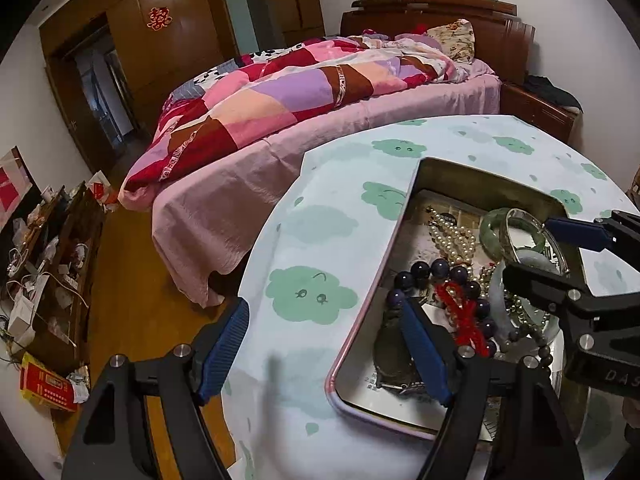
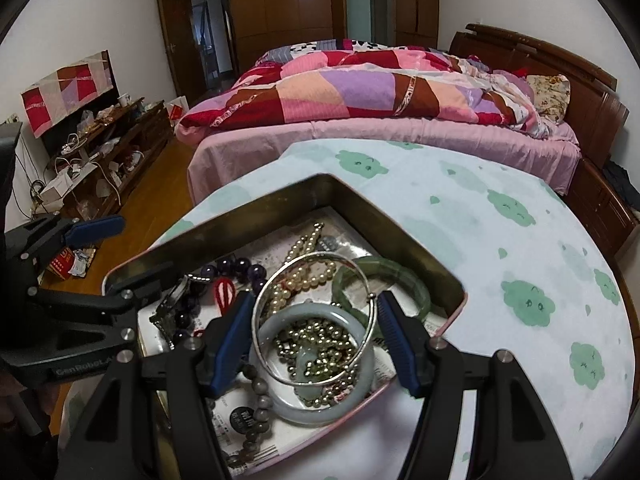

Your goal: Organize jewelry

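Silver bangle between spread jaws, tin rim beside

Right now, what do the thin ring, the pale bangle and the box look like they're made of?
Thin bangle: probably silver-toned metal, a slim wire hoop with bright glints. Pale bangle: looks like jade or glass, thick, milky and translucent. Box: apparently a tin, its inner walls a dull brassy sheen and its rim pink.

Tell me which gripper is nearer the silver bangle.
Right. The right gripper has its open fingers on either side of the silver bangle; the left gripper straddles the tin's left wall, away from it.
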